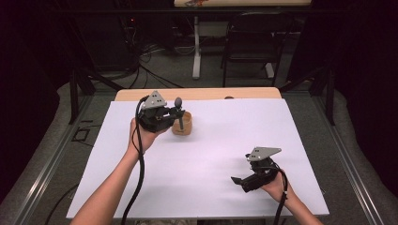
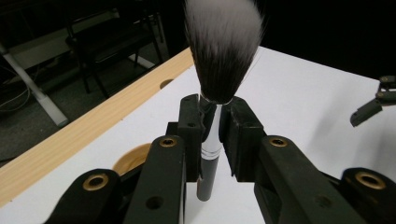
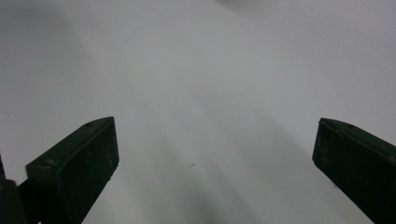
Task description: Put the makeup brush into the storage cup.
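Observation:
A makeup brush (image 2: 223, 51) with dark, white-tipped bristles and a silver and black handle stands upright, bristles up. My left gripper (image 2: 215, 116) is shut on its handle just below the bristles. In the high view this left gripper (image 1: 177, 114) holds the brush (image 1: 179, 108) at a small round wooden cup (image 1: 184, 125) on the white sheet. In the left gripper view the handle's lower end hangs free, with the cup (image 2: 130, 158) just to its left and below. My right gripper (image 1: 238, 181) rests low over the sheet at the front right, open with nothing between its fingers (image 3: 74, 168).
A white sheet (image 1: 211, 154) covers most of the wooden table (image 1: 197, 93), whose far edge shows bare. Behind the table stand a black chair (image 1: 253, 42) and a white table leg (image 1: 196, 51). The right gripper (image 2: 373, 105) shows far off in the left gripper view.

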`<state>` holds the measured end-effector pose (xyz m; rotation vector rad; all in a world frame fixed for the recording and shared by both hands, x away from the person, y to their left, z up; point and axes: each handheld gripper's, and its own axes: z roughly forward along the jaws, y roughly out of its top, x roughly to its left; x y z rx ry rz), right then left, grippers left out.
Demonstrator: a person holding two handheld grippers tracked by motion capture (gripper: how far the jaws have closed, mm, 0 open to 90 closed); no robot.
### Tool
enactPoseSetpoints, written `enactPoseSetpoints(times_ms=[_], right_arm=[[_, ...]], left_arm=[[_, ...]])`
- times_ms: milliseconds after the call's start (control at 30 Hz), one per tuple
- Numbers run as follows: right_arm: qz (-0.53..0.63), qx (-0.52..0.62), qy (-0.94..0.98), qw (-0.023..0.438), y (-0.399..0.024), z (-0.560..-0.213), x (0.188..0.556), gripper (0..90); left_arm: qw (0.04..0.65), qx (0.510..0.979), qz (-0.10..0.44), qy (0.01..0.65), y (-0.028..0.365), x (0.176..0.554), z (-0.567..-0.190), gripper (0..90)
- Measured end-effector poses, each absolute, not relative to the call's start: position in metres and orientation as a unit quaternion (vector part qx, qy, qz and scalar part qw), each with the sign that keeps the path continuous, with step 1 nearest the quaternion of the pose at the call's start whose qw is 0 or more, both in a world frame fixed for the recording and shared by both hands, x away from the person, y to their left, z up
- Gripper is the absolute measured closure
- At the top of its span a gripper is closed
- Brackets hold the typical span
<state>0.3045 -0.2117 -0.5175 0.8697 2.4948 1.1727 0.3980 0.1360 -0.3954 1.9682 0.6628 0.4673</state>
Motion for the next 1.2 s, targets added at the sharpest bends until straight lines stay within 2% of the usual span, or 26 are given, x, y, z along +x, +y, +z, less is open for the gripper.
enactPoseSetpoints(times_ms=[467,1200], right_arm=[[0.403,0.297,0.857,0.126,-0.212,-0.516,0.304,0.0],[0.404,0.293,0.858,0.122,-0.211,-0.516,0.304,0.0]], left_arm=[[0.476,0.805,0.211,0.285,0.136,0.417,-0.389,77.9],[0.469,0.797,0.220,0.311,0.126,0.445,-0.401,78.0]])
